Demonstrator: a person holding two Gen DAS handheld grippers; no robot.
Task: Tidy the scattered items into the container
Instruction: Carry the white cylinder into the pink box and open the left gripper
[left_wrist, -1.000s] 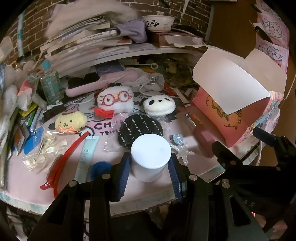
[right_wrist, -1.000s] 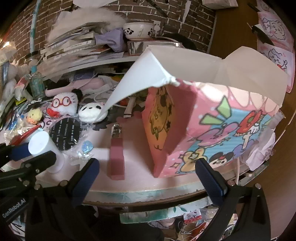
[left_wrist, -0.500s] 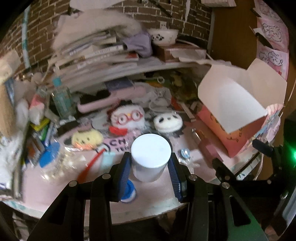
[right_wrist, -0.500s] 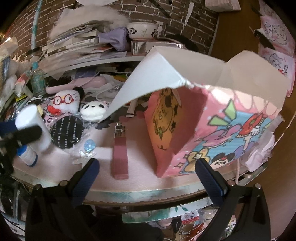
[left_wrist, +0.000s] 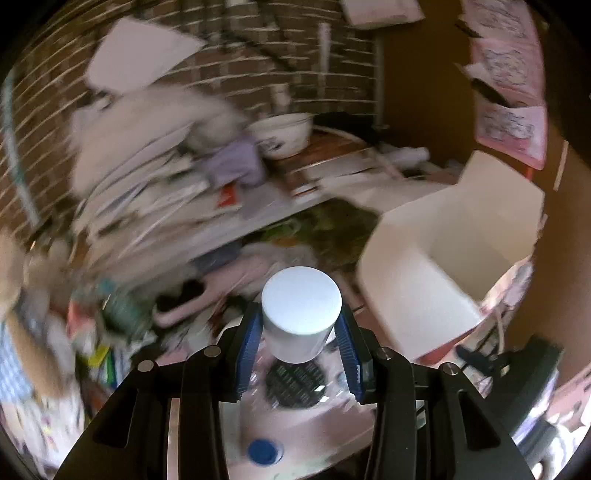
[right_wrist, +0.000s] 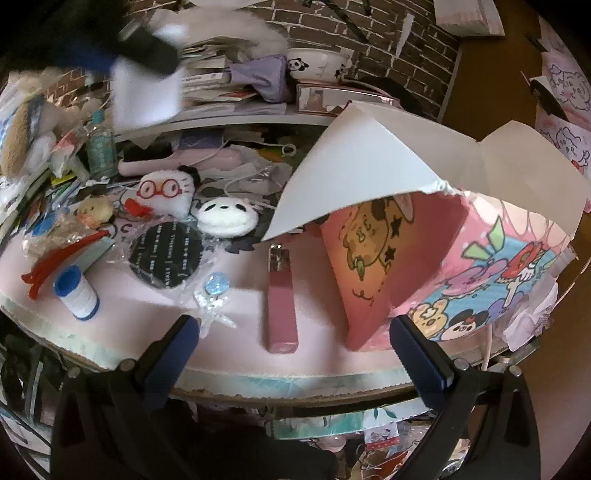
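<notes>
White jar (left_wrist: 301, 314) in left gripper (left_wrist: 300, 347), box (right_wrist: 461, 258) beside

Two wrist fisheyes, shared box (left_wrist: 443, 236)

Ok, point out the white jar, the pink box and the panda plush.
white jar (left_wrist: 301, 300): left wrist view, flat lid top.
pink box (right_wrist: 491, 254): right wrist view, cartoon-printed side.
panda plush (right_wrist: 227, 218): right wrist view, face.

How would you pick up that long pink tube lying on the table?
Grip the pink tube across its narrow middle, coming down from above. It lies flat, pointing away from the open right gripper, so jaws on its long left and right sides fit best. Both sides look clear; the box stands apart.
</notes>
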